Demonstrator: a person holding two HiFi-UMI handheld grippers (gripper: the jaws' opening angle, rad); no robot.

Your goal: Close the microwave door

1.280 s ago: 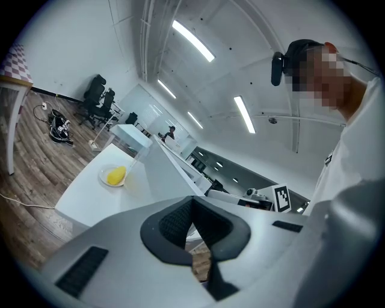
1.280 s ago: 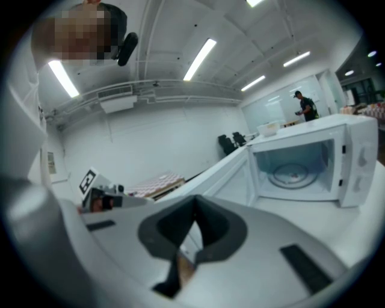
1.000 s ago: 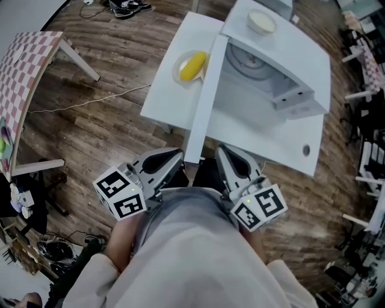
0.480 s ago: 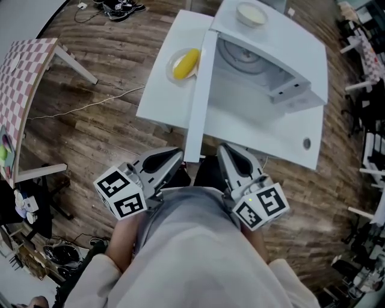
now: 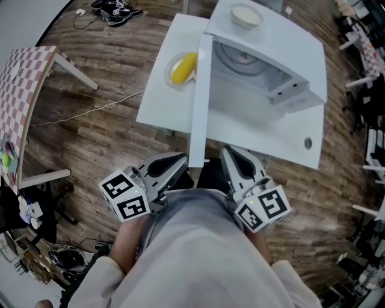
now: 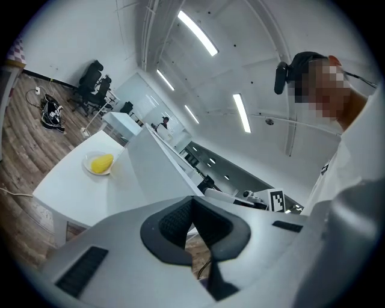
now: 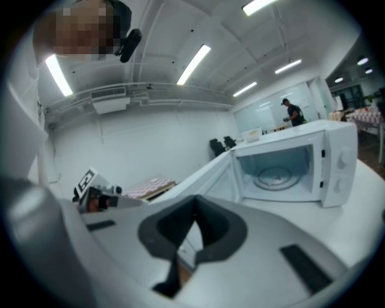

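Both tools are tucked in against the person's waist, low and close, which looks like a resting carry while stepping up to the job, not a reach. The left gripper (image 6: pixel 192 200) has its jaws pressed together at the tips with nothing between them, and the right gripper (image 7: pixel 194 201) is closed and empty in the same way; a push needs no grasp, so that suits the task. Just ahead of them, and between the two as seen from above, is the free edge of the door (image 5: pixel 198 102), swung fully out from the microwave (image 5: pixel 289 48) and seen edge-on. I cannot tell whether either gripper touches it, but neither gripper view shows contact. The oven cavity is wide open, with the turntable (image 5: pixel 243 59) bare inside, so closing has not begun, as I read it. The door's outer face is on the left gripper's side, so I would expect that one to do the pushing, sweeping the door to the right toward the cavity. A plate (image 5: pixel 171 60) with a yellow fruit (image 5: pixel 183 66) sits on the table (image 5: pixel 157 108) beside that outer face, out of the way of the swing. A bowl (image 5: pixel 245 15) rests on top of the microwave, so a gentle shut would be wiser than a slam.
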